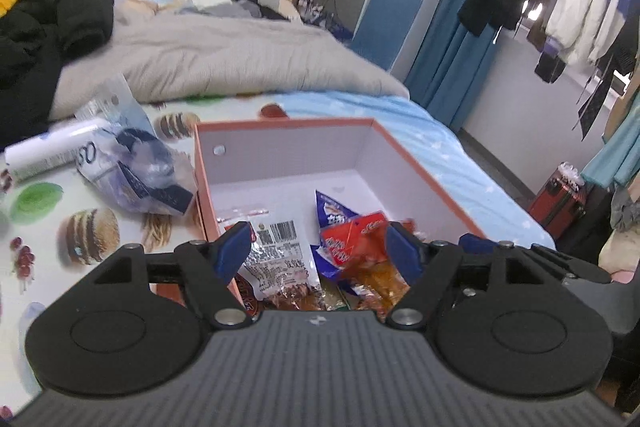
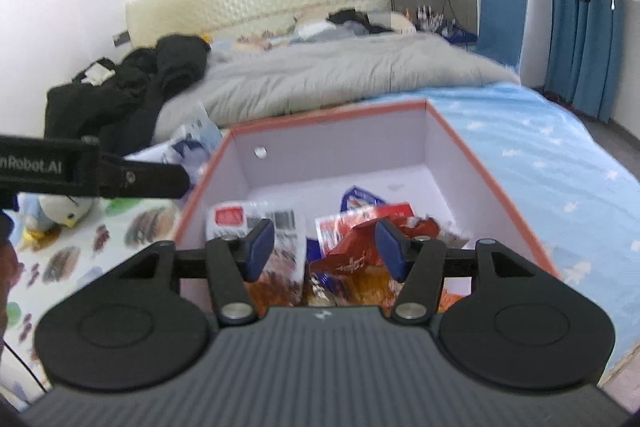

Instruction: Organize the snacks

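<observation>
Both the left gripper (image 1: 316,251) and right gripper (image 2: 324,247) hover, jaws spread and empty, above the orange-rimmed cardboard box (image 1: 420,163); "nRobot.AI" is readable left of the right jaws.

The left hand-held gripper (image 1: 318,253) is hovering with its blue fingers (image 1: 236,247) spread wide, gripping nothing. The right hand-held gripper (image 2: 325,247) is hanging beside it, jaws likewise parted and empty.
</observation>
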### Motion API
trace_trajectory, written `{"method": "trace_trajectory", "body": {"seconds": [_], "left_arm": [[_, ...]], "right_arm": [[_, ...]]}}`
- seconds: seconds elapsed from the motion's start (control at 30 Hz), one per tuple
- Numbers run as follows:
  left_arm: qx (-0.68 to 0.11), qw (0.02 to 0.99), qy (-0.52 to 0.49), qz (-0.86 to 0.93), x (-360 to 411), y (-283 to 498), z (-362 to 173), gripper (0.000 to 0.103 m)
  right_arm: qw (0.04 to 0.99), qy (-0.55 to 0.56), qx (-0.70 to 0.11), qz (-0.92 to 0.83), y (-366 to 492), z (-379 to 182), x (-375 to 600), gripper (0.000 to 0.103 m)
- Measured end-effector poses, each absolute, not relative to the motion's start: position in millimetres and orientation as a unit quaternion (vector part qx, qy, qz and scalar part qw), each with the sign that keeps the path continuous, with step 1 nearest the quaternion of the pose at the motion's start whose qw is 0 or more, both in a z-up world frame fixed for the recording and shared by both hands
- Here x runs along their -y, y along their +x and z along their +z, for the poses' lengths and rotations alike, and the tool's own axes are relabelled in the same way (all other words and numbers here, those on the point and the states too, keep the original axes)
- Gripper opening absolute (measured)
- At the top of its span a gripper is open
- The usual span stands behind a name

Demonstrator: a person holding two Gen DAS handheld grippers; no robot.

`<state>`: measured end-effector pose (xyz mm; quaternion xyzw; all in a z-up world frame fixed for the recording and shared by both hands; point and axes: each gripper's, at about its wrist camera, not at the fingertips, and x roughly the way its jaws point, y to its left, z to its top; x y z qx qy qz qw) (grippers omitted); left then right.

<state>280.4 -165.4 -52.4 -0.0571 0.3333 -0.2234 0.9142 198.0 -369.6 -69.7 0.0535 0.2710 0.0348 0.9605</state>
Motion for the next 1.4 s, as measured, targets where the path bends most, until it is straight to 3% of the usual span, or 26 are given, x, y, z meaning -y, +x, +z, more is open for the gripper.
{"method": "trace_trajectory", "body": {"seconds": [0.37,0.7,1.4], "left_arm": [[-0.280,0.929,-0.064,-0.232,140.1,203.3,8.8,0.078],[-0.262,0.938,-0.056,-0.222,122.7,140.3,30.9,0.078],[-0.299,0.929,-0.051,-0.210,114.1,90.6,-11.4,0.078]], "right_arm": [[0.979,0.056,-0.193,0.027,132.2,-0.3,362.9,0.059],[0.983,0.072,-0.171,0.015,77.0,20.3,356.8,0.059],[0.975,0.071,-0.207,-0.022,18.0,-15.3,347.7,0.059]]}}
